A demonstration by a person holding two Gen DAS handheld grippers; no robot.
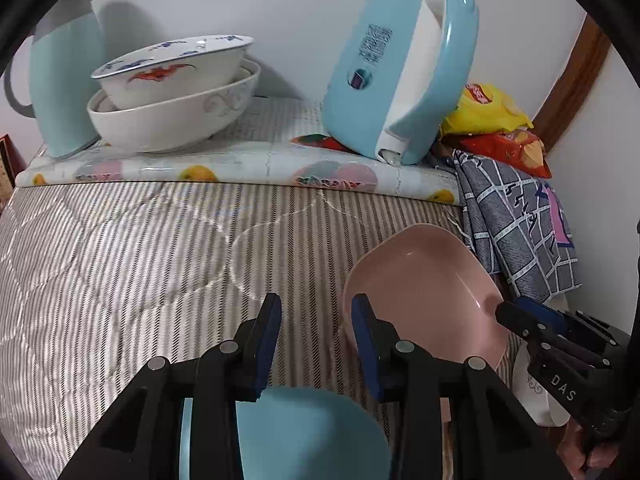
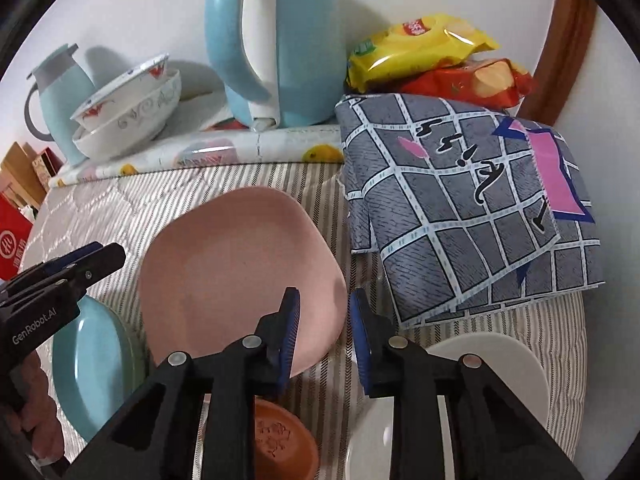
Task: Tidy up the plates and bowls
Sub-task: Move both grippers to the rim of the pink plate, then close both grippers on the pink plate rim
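Note:
A pink plate [image 2: 240, 272] is tilted above the striped cover; its right edge sits between my right gripper's [image 2: 324, 336] fingers, which look closed on it. In the left wrist view the pink plate [image 1: 424, 296] is held up by the right gripper's fingers [image 1: 516, 316]. My left gripper [image 1: 316, 340] is open and empty above a blue plate [image 1: 312, 436], which also shows in the right wrist view [image 2: 86, 364]. A white plate [image 2: 480, 364] and a brown saucer [image 2: 280, 440] lie below the right gripper. Two stacked bowls [image 1: 172, 92] stand at the back left.
A large blue kettle [image 1: 396, 72] and a pale blue jug [image 1: 64, 72] stand on the fruit-print board [image 1: 240, 168] by the wall. A folded grey checked cloth [image 2: 472, 200] and snack bags [image 2: 424, 48] lie at the right. Boxes [image 2: 16, 208] stand at the far left.

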